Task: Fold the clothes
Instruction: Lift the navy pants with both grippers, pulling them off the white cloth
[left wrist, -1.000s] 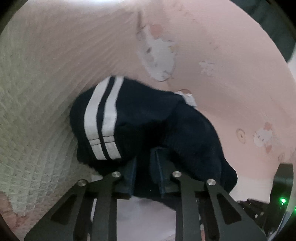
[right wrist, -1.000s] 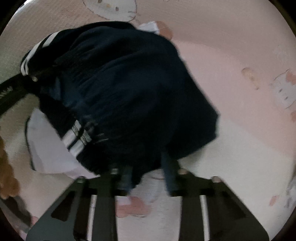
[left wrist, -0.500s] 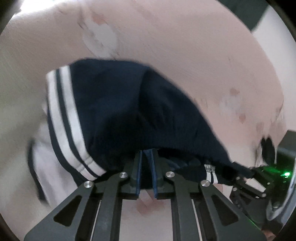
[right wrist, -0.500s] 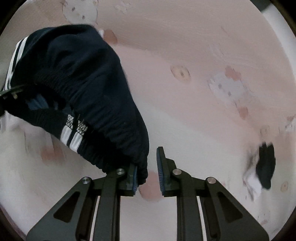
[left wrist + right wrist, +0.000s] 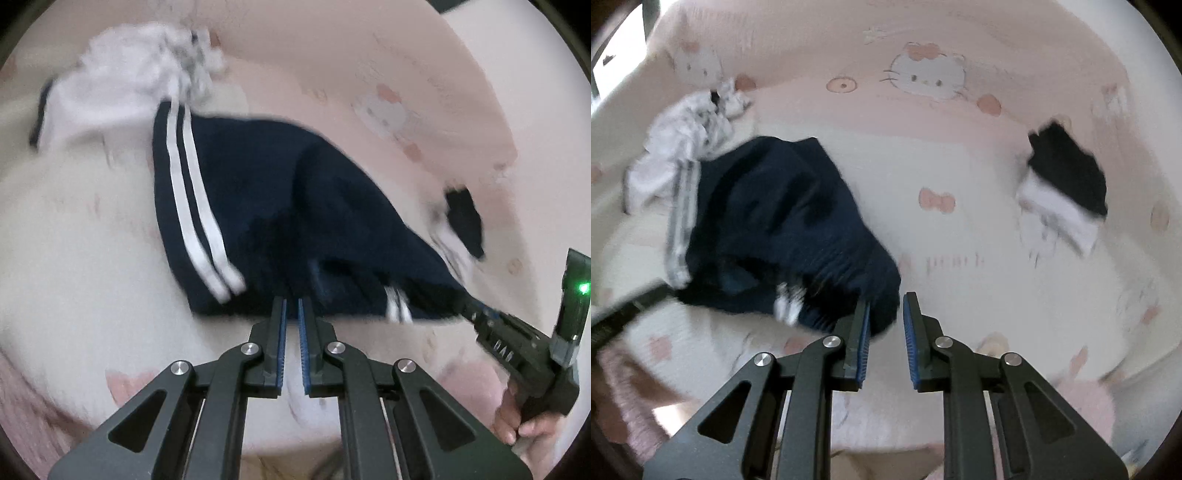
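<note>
Both hand-held grippers are pinching the navy shorts (image 5: 266,206): the left hand-held gripper (image 5: 290,314) clamped on the near hem, the right hand-held gripper (image 5: 885,314) on the waistband corner. The shorts are hanging over the bed (image 5: 960,240), near its left edge. Keeping the held edge taut and level should help them land flat.

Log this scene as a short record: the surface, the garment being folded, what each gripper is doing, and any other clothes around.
surface: pink cartoon-cat sheet
garment in work: navy garment with white side stripes, partly crumpled
left gripper: shut on the navy garment's near edge
right gripper: shut on its near corner
other clothes: white garment bunched at the navy garment's far end; black-and-white garment lying apart to the right
</note>
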